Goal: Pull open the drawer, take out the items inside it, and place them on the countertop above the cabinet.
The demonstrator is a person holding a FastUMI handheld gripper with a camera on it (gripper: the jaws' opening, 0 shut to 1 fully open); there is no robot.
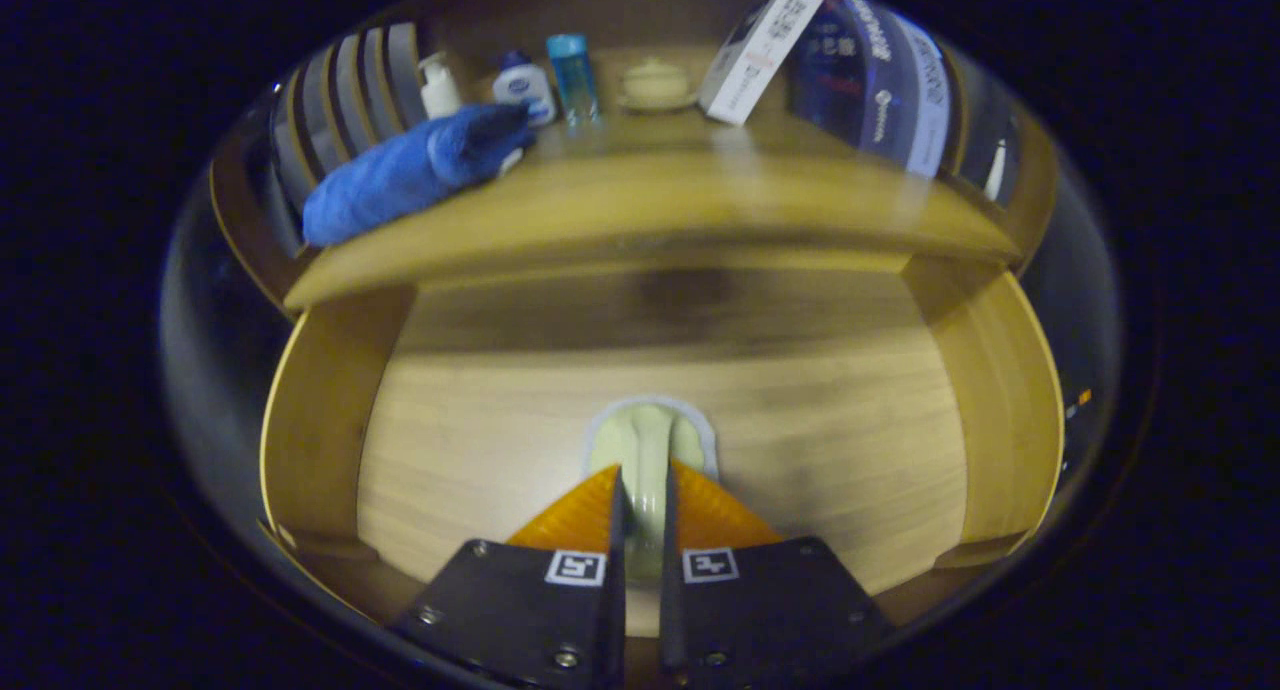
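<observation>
Drawer (480, 440) stands pulled open below the wooden surface (640, 215); its pale wood floor and both side walls are in view, with the cabinet's top edge curving across above it. On the surface, left side, a rolled blue cloth or folded umbrella-like bundle (410, 170) lies tilted, its dark end toward the middle. Behind it stands a row of upright grey slats (345, 100). At the right rear a white box (758, 55) leans tilted, beside a large dark blue package (880, 80). Along the back, between these, stand a white pump bottle (438, 85), a small white bottle with a blue cap (524, 85), a clear blue bottle (573, 75) and a small cream lidded pot on a saucer (655, 83). Inside the drawer, a pale green spoon-like item (648, 445) rests on the floor near the front, its rounded end pointing away from the tongs (640, 515). The tongs point down and forward into the drawer, fingers nearly together with the item's narrow stem between them; both fingers appear to press on it. View is slightly motion-blurred.
</observation>
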